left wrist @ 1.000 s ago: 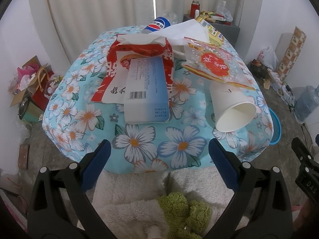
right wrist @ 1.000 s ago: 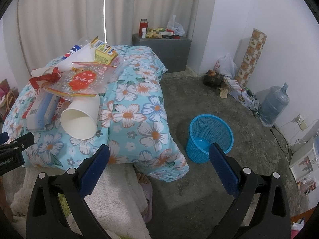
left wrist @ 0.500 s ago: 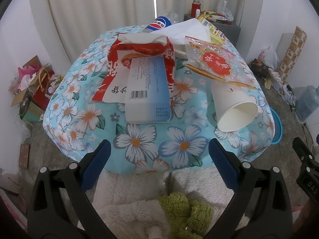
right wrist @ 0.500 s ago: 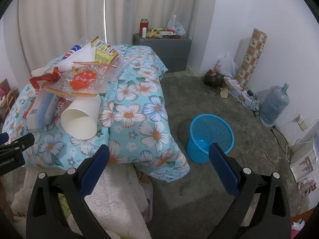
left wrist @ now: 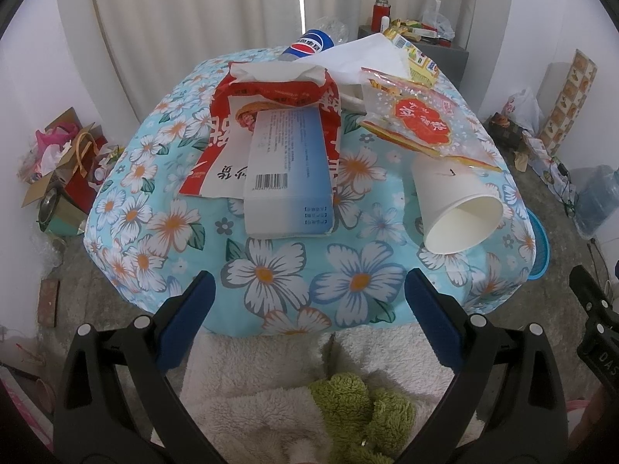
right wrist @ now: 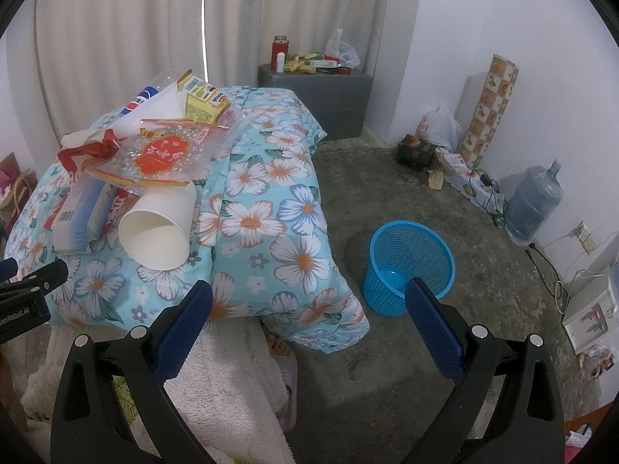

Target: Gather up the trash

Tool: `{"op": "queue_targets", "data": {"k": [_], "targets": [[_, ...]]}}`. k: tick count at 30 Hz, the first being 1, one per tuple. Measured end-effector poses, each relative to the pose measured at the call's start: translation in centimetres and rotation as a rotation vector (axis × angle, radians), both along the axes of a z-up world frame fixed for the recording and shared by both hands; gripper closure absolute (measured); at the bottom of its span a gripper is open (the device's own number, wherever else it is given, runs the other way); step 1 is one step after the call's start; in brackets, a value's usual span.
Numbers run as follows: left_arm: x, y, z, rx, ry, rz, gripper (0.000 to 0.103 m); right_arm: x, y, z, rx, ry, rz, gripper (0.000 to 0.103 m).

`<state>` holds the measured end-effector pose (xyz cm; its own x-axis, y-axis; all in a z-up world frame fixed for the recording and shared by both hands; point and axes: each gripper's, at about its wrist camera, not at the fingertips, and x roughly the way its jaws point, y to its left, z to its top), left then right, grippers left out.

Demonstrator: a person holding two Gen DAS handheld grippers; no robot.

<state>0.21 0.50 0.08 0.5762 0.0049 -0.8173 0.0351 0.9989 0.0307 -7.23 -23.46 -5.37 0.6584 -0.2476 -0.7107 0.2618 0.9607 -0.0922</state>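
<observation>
Approach step, nothing collected yet: both the left claw (left wrist: 305, 309) and right claw (right wrist: 309, 309) hang released and empty. The paper cup (left wrist: 456, 208) lies on its side ahead-right of the left claw, on the flowered bench (left wrist: 348, 282); the blue basket (right wrist: 410, 270) stands just beyond the right claw. Next: close on the cup.

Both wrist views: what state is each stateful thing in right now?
White paper cup: on its side, empty, mouth facing the cameras.
Blue mesh plastic basket: upright on the floor, empty.
Pale blue carton: lying flat.
Left gripper: jaws open, holding nothing.
Right gripper: jaws open, holding nothing.
</observation>
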Motion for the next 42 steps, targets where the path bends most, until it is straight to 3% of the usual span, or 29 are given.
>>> {"op": "queue_targets", "data": {"k": [16,24,32,36,42], "targets": [[0.0,2.9,-0.6,0.001,-0.024,0.003,0.009,0.0,0.1,0.2,0.018,-0.031,-0.011,0.006],[0.9,4.5,-0.4,-0.008,-0.062,0.0,0.009,2.1,1.2,0.3,0.073,-0.07,-0.016,0.006],[2.0,3.1,-0.2,-0.003,-0.085,-0.121,0.009,3.1,1.0,-0.8,0.121,-0.067,-0.043,0.006],[2.6,2.3,-0.6,-0.057,-0.062,-0.174,0.009,3.3,-0.1,-1.1,0.121,-0.072,-0.069,0.006],[2.6,1.3,-0.6,-0.159,-0.108,-0.291,0.009,3.1,-1.7,-1.6,0.107,-0.08,-0.111,0.006]]}}
